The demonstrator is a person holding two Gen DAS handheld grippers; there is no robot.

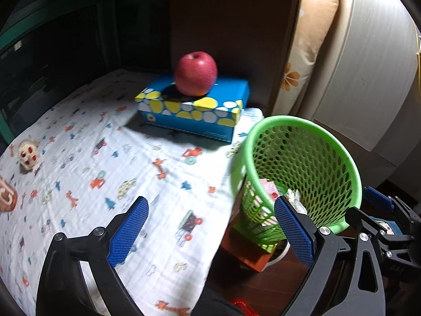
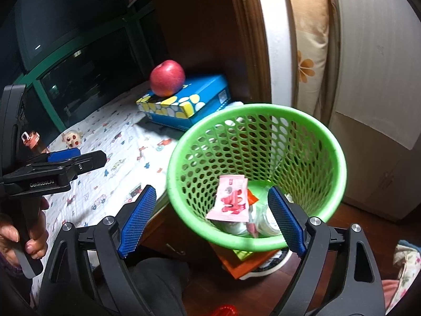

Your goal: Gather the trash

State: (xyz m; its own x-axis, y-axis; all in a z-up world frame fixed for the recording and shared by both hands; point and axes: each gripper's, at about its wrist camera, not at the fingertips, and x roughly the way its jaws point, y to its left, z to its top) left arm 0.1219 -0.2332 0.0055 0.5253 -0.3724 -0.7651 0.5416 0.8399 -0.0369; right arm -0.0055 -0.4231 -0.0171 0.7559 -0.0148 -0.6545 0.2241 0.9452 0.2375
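With both grippers — left gripper (image 1: 210, 234), right gripper (image 2: 211, 220) — spread wide, empty: basket (image 2: 326, 142) ahead-right; toy (image 1: 28, 154) far ahead-left, nearer left.

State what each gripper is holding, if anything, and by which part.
Nothing is held. The left gripper and the right gripper both stand open and empty.

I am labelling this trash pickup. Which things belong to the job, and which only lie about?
Job: green basket, pink wrapper in it, left gripper, right gripper, both open.
Lying about: apple, blue box, small toy.
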